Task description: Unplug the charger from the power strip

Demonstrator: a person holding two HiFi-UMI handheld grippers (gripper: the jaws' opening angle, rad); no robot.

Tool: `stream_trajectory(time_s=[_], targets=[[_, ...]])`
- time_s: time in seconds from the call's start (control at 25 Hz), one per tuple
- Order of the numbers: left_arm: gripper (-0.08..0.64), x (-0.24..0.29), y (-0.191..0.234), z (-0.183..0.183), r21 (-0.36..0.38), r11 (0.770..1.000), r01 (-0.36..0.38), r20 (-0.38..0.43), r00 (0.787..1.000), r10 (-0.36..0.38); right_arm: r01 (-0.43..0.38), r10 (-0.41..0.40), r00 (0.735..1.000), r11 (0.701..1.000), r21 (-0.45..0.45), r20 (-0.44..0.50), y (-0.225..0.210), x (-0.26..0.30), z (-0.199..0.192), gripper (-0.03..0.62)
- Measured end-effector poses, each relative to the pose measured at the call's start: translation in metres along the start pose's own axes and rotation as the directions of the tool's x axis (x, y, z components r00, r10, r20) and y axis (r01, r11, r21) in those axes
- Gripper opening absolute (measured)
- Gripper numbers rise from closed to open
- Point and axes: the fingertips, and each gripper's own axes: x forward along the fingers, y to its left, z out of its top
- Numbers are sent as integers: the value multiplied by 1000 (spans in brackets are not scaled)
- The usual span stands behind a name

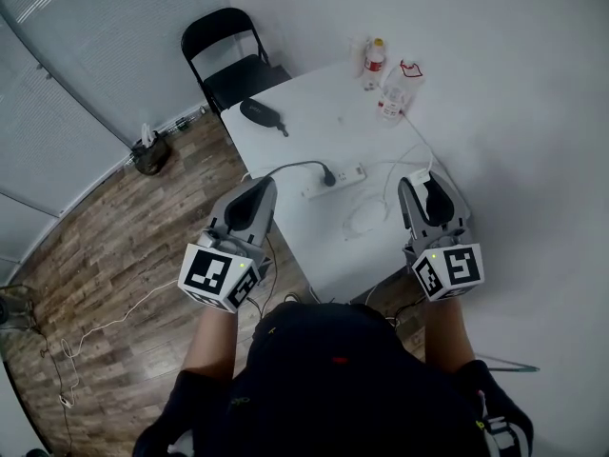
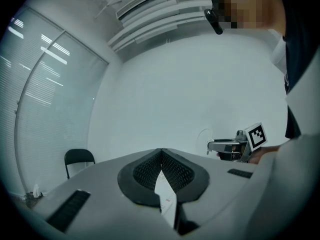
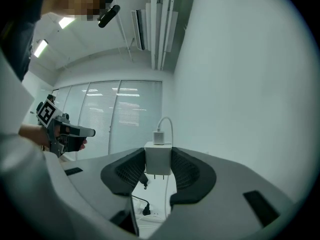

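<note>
Right gripper (image 1: 424, 183): I'm clamping the white charger (image 3: 158, 159) between the pads, one pad on each side of its body. The charger is sitting upright in the right gripper view, its two prongs bare and pointing to 6 o'clock, plugged into nothing. A white cable (image 3: 167, 123) is looping out of its top at 12 o'clock.

Left gripper (image 1: 259, 190): the jaws are meeting at the tips and I'm holding nothing in them.

I'm holding both grippers up over the near edge of the white table (image 1: 314, 127), well above the top. The power strip (image 1: 335, 177) is lying on the table, at about 3 o'clock from my left gripper tips and 9 o'clock from the right ones, clear of both. A black plug (image 1: 328, 173) is sitting in the strip, its black cord running off toward 9 o'clock. More white cable is lying coiled (image 1: 366, 222) on the table at 5 o'clock from the strip.

Two bottles (image 1: 385, 76) are standing at the table's far 1 o'clock end. A dark object (image 1: 262, 112) is lying at 11 o'clock from the strip, and a black chair (image 1: 233, 60) is standing beyond it.
</note>
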Motion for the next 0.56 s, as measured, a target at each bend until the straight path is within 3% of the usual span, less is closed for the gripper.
stream_trajectory(time_s=[0.56], targets=[[20, -3, -2, -3, 9, 1000, 0, -13, 1000, 0, -19, 19, 1000, 1000, -14, 14, 5, -1, 4, 169]])
